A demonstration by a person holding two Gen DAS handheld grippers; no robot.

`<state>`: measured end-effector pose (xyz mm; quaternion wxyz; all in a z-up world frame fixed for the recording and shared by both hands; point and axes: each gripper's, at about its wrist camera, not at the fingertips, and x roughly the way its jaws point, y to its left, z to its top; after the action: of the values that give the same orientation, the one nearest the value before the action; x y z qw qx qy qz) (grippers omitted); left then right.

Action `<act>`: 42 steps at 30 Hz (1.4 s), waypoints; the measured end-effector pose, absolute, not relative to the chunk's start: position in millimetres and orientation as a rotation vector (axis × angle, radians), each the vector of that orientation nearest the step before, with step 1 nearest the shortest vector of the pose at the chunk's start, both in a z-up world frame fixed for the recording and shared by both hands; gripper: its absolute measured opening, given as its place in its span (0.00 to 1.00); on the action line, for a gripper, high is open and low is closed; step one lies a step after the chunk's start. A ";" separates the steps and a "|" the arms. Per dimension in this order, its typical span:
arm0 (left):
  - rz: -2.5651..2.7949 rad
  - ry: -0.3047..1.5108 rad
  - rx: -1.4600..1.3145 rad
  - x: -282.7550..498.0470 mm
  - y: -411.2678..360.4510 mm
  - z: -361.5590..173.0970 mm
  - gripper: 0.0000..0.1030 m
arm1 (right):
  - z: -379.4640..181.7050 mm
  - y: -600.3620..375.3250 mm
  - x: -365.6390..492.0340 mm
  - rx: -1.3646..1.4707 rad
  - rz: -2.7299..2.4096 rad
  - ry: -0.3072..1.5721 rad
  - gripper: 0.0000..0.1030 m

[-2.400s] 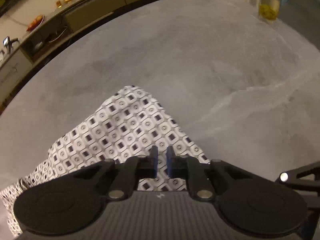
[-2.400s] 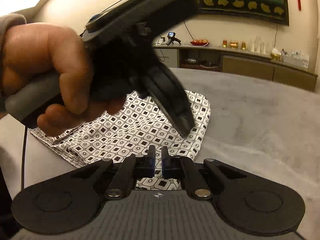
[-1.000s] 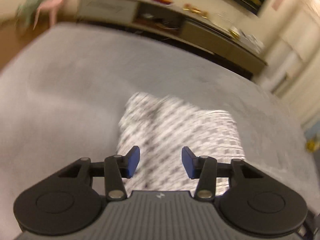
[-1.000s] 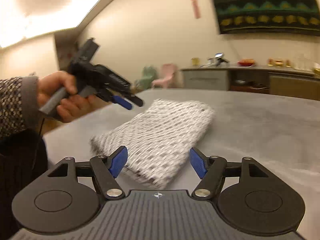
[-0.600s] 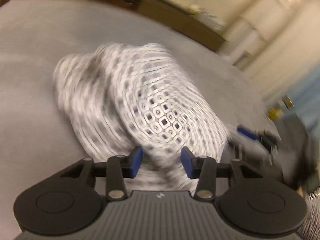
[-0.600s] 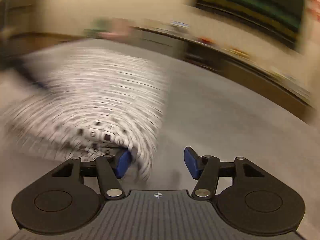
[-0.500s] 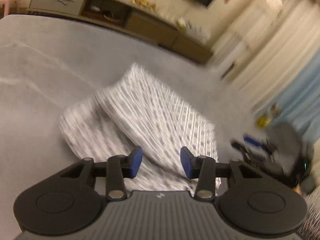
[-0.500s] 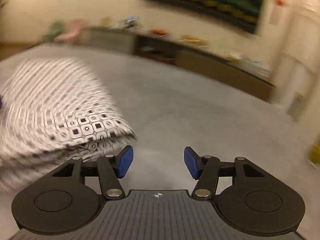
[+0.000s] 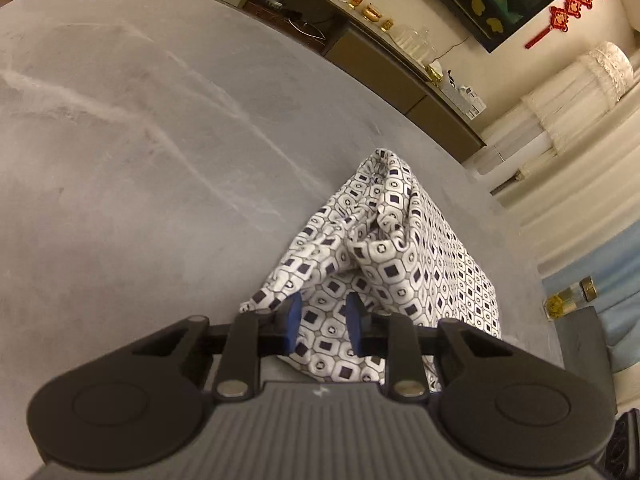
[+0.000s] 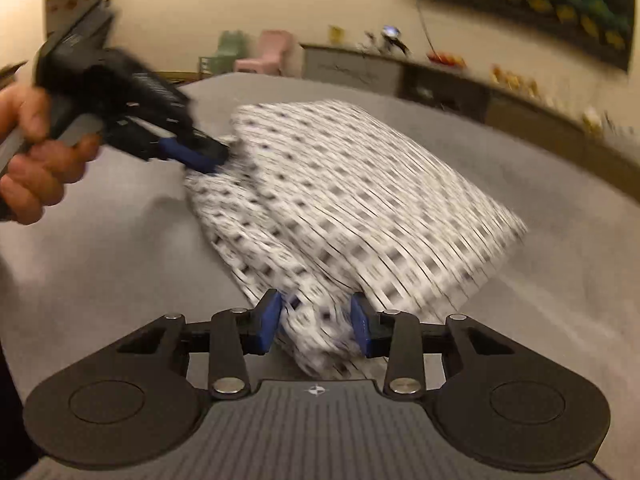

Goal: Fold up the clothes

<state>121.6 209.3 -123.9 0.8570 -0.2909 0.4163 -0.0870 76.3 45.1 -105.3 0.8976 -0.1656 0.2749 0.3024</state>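
Grey worktop (image 9: 168,152) with pale streaks; sideboard (image 9: 384,52) and red knot hanging (image 9: 568,12) on the far wall, no readable writing. Folded patterned cloth (image 9: 400,248) lies on the worktop. Left gripper (image 9: 322,322) and right gripper (image 10: 314,322), spread wide clear of it 0.5 s ago, now each straddle a near corner, partly open, not clamped.

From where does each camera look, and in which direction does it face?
Left wrist: sits on the left tongs, looking down along open fingers at the patterned cloth on the grey table.
Right wrist: sits on the right tongs, facing the blurred cloth; the person's hand holding the left tongs shows.
Both share cloth and table.
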 end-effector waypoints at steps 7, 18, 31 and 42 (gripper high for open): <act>-0.246 0.816 -0.618 101.2 207.1 -112.7 0.42 | -83.2 33.8 53.5 -0.312 0.629 0.550 0.47; -0.264 0.888 -0.652 112.5 210.2 -140.3 0.42 | -113.1 102.9 75.6 -0.628 0.574 0.552 0.03; -0.275 0.833 -0.718 104.6 223.0 -134.7 0.45 | -115.6 112.4 9.7 -0.658 0.579 0.451 0.00; -0.317 0.916 -0.661 111.3 207.8 -144.6 0.40 | -127.2 112.1 53.8 -0.853 0.537 0.498 0.44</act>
<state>111.3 207.8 -144.6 0.8329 -0.3117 0.4322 -0.1494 53.8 112.1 -127.2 0.8461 -0.4044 0.2360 0.2547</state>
